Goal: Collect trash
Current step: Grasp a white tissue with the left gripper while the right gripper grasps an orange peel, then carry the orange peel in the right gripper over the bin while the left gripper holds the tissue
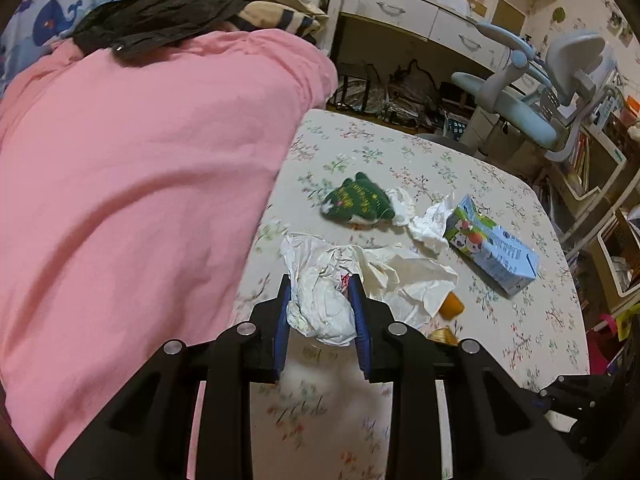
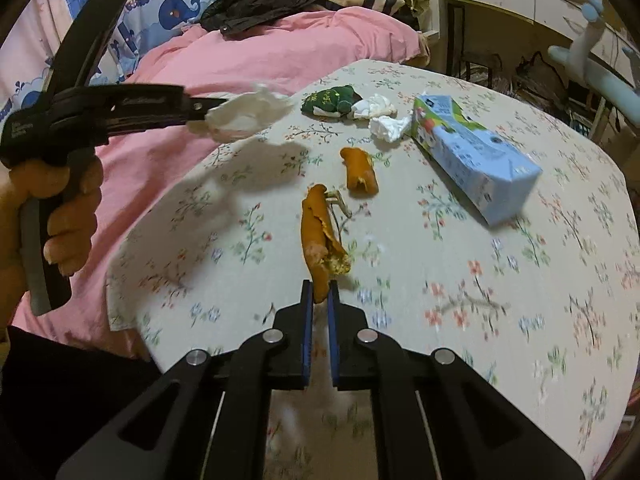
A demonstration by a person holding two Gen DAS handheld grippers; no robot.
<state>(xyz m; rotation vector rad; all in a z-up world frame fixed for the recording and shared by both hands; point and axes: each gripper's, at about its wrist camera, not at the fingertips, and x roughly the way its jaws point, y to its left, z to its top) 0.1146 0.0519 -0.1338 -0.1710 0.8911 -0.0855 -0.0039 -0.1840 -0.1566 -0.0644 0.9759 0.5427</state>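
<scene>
The left tool [image 1: 322,300] pinches a crumpled white tissue wad [image 1: 324,304] between its blue pads, lifted off the floral table [image 1: 500,332], probably to carry it off as trash. The right tool [image 2: 320,300] is pressed together on the near end of a long orange peel [image 2: 320,236], likely for the same reason. The right wrist view shows what the left misses: the person's hand [image 2: 60,220] squeezing the left tool's handle, and a second peel [image 2: 360,170] lying free. Waiting on the table are a milk carton [image 2: 472,156], smaller tissues [image 2: 386,126] and a green wrapper [image 1: 358,200].
</scene>
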